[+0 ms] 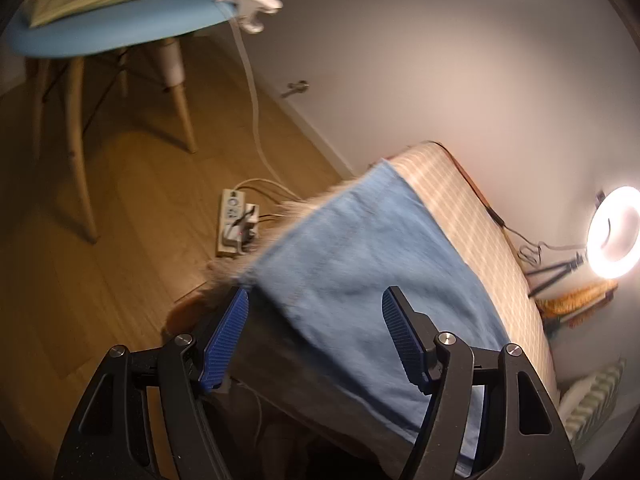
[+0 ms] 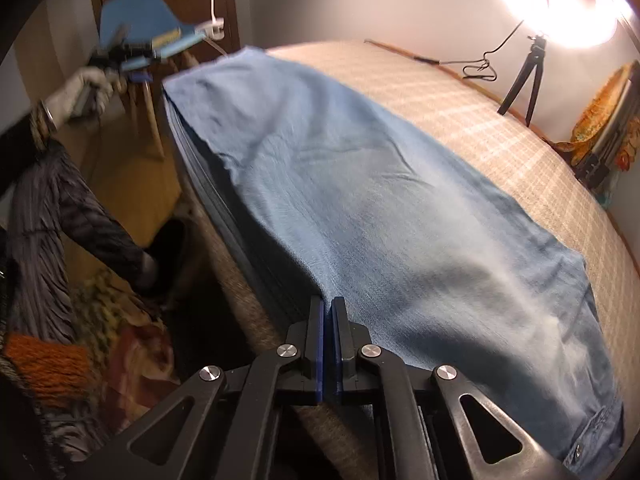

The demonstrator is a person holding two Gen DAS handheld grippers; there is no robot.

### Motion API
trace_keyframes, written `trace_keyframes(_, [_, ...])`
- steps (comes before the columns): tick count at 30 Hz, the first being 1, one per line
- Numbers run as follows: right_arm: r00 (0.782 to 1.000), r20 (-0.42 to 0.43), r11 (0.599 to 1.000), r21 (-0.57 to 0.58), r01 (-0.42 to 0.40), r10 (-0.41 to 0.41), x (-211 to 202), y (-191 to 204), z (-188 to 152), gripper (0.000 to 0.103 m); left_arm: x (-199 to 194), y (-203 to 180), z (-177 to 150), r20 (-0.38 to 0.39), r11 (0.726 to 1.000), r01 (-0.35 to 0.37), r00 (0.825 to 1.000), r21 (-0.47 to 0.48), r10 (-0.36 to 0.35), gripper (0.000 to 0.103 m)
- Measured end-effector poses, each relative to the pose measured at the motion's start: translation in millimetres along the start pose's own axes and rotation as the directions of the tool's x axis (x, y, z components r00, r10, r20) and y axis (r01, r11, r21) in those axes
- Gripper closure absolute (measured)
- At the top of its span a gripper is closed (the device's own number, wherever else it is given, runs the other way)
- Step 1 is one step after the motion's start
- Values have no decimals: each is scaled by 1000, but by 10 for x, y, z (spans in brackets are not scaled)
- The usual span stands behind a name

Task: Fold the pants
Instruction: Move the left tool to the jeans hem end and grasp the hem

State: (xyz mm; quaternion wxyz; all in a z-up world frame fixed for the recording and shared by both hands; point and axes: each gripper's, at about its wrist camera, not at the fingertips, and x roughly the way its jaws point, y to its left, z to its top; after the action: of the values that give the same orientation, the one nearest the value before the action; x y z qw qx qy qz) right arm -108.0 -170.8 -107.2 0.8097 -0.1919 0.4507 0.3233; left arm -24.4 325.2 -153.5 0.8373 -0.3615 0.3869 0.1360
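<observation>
Light blue pants (image 2: 360, 200) lie lengthwise on a bed with a checked cover (image 2: 460, 92), one long edge hanging over the near side. My right gripper (image 2: 328, 304) is shut at that near edge, and the cloth appears pinched between its blue pads. In the left wrist view the pants' end (image 1: 360, 260) reaches the bed's corner (image 1: 480, 220). My left gripper (image 1: 316, 296) hovers open above that end with nothing between its fingers. The right wrist view shows it blurred at the far left, the left gripper (image 2: 132, 56) held in a gloved hand.
A blue chair (image 1: 120, 20) with a striped cloth on it stands on the wooden floor. A power strip (image 1: 234, 220) with cables lies beside the bed. A ring light (image 1: 614, 232) on a tripod (image 2: 524, 76) stands at the wall. The person's dark sleeve (image 2: 48, 208) fills the left.
</observation>
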Motion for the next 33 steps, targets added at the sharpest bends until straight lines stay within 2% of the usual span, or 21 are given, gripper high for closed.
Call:
trace_keyframes(3, [999, -35, 1000, -12, 1, -2, 66, 12, -8, 101, 57, 140, -1, -17, 999, 8, 1000, -50, -9, 34])
trace_keyframes(6, [998, -57, 1000, -27, 10, -12, 111, 54, 13, 96, 189, 223, -29, -56, 994, 24, 998, -107, -30, 34])
trace_keyframes(9, [999, -19, 999, 16, 31, -30, 49, -4, 53, 81, 304, 265, -47, -75, 988, 37, 996, -151, -49, 34])
trace_keyframes(15, [997, 45, 996, 67, 58, -61, -75, -107, 132, 81, 386, 294, -24, -43, 973, 105, 992, -206, -116, 36])
trace_keyframes(17, [997, 47, 996, 68, 63, -67, -80, -113, 141, 81, 367, 272, -27, -23, 972, 119, 992, -200, -127, 37])
trace_keyframes(20, [996, 44, 995, 59, 76, -79, -64, -91, 148, 81, 303, 213, -26, 2, 976, 135, 991, -173, -137, 64])
trace_keyframes(21, [996, 44, 995, 59, 77, -80, -61, -88, 151, 81, 285, 196, -24, 8, 975, 146, 989, -166, -146, 67])
trace_keyframes(25, [995, 57, 994, 69, 82, -86, -60, -77, 180, 81, 288, 91, -17, 4, 983, 146, 989, -110, -146, 67])
trace_keyframes(29, [994, 72, 994, 78, 81, -87, -71, -75, 218, 81, 382, 34, -43, -19, 992, 97, 995, -85, -99, 66])
trace_keyframes(33, [993, 77, 993, 82, 81, -87, -79, -61, 239, 81, 422, -33, -41, 3, 998, 54, 999, -43, -54, 67])
